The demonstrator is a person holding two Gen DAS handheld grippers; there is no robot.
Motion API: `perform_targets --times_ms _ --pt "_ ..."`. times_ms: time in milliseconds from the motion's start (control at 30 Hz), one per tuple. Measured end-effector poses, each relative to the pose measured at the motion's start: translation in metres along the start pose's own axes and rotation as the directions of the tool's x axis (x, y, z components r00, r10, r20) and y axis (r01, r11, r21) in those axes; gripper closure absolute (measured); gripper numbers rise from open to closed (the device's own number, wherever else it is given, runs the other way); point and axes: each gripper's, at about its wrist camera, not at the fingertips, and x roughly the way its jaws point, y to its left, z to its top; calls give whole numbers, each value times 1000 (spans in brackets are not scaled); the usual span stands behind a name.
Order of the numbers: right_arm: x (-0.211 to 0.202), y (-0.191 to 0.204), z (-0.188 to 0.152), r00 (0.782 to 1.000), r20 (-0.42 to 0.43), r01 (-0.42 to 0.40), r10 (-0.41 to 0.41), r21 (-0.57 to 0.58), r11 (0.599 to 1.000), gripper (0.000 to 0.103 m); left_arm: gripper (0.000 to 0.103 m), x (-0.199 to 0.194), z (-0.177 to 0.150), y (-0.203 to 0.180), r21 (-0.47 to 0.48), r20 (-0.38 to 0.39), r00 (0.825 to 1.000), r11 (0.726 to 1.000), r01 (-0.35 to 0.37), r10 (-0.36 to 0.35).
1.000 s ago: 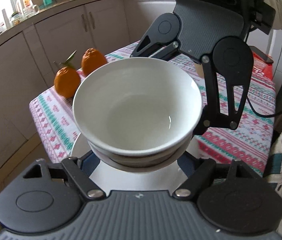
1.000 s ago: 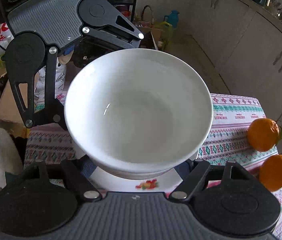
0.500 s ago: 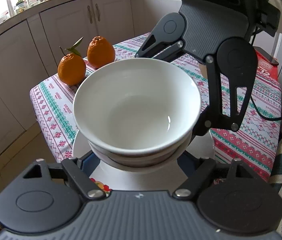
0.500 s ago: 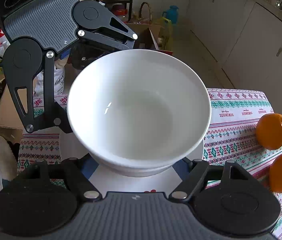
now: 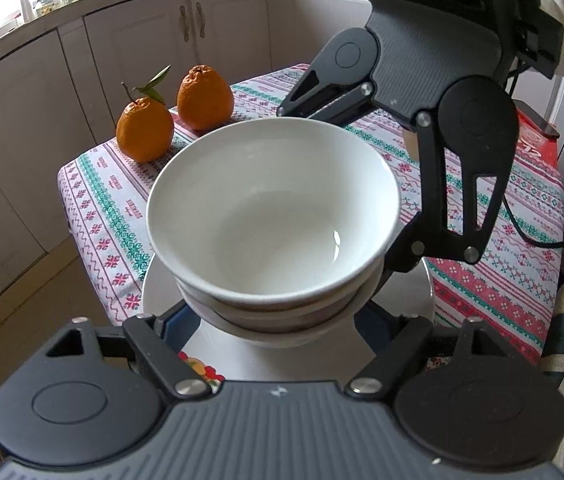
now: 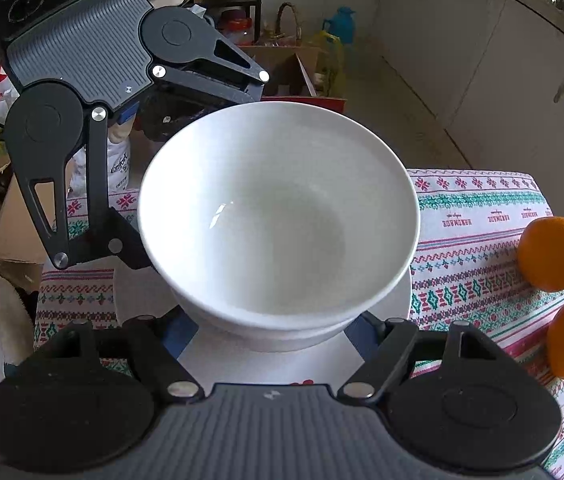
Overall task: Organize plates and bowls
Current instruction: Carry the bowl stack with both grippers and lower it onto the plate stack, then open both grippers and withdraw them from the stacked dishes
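A stack of white bowls (image 5: 274,224) sits over a white plate (image 5: 282,356) with a floral rim on the patterned tablecloth. The stack also shows in the right wrist view (image 6: 278,216), over the same plate (image 6: 274,364). My left gripper (image 5: 278,320) has its fingers spread wide on either side of the lower bowls, and my right gripper (image 6: 274,332) holds the stack the same way from the opposite side. Both sets of fingertips are hidden under the bowls. Each gripper's body shows in the other's view.
Two oranges (image 5: 174,120) stand at the table's far corner, seen in the right wrist view at right (image 6: 551,252). The tablecloth (image 5: 501,240) covers a small table. Kitchen cabinets (image 5: 142,52) line the wall. Boxes and bags (image 6: 301,68) crowd the floor beyond.
Both grippers and the bowl stack have come lower toward the plate and table. The oranges and the table have shifted in both views.
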Motion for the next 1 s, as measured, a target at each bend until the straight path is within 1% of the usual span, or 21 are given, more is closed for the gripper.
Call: perform_targets --times_ms 133,267,333,433,500,533,600,667,700,733,767,800,833,867,900,933,967,1000 --pt "0 2 0 1000 3 13 -13 5 1000 21 19 1 -2 1 -17 5 1000 1000 3 -3" --pt "-1 6 -1 999 1 42 -42 8 999 20 18 0 -3 -3 -10 12 1000 1000 -18 18" --pt "-4 8 -3 999 3 45 -45 31 999 15 9 -2 -5 -9 5 32 998 999 -45 45" --pt "-12 11 -8 998 11 57 -58 77 995 11 7 -9 -10 -21 25 43 995 995 -95 94" --pt "-20 15 -15 996 12 86 -88 118 989 9 7 -15 -13 -29 12 45 992 993 -115 115" --pt "-24 18 -18 994 10 105 -107 143 984 5 7 -20 -16 -35 -5 52 991 993 -122 122" --pt "-33 25 -26 986 -8 163 -166 211 964 3 7 -32 -20 -47 -41 75 985 987 -152 155" --pt "-45 35 -37 977 -11 208 -214 286 935 3 3 -47 -24 -63 -93 127 968 974 -205 216" --pt "-51 40 -42 969 -18 240 -248 329 913 3 1 -53 -26 -71 -124 148 955 963 -241 258" --pt "-57 45 -48 958 -23 273 -285 373 887 3 1 -61 -27 -81 -169 175 932 943 -288 317" --pt "-64 52 -54 942 -27 313 -335 430 847 3 1 -66 -27 -90 -208 188 913 923 -323 361" --pt "-70 57 -59 926 -28 344 -377 475 810 3 1 -70 -26 -100 -245 183 891 897 -367 415" --pt "-75 65 -64 907 -28 373 -421 520 768 2 1 -71 -24 -108 -275 170 870 870 -409 463" --pt "-81 73 -69 882 -35 405 -471 568 716 0 1 -73 -21 -116 -325 134 840 824 -464 526" --pt "-85 81 -72 856 -47 435 -515 604 668 0 1 -74 -19 -122 -370 95 818 783 -500 568" --pt "-91 88 -75 829 -61 463 -556 632 621 0 1 -75 -17 -128 -404 72 809 758 -512 584" --pt "-96 99 -78 798 -77 492 -598 657 572 0 1 -78 -16 -133 -448 42 804 730 -515 593" --pt "-101 107 -81 776 -85 506 -625 675 537 0 1 -80 -15 -138 -486 24 800 707 -515 599"
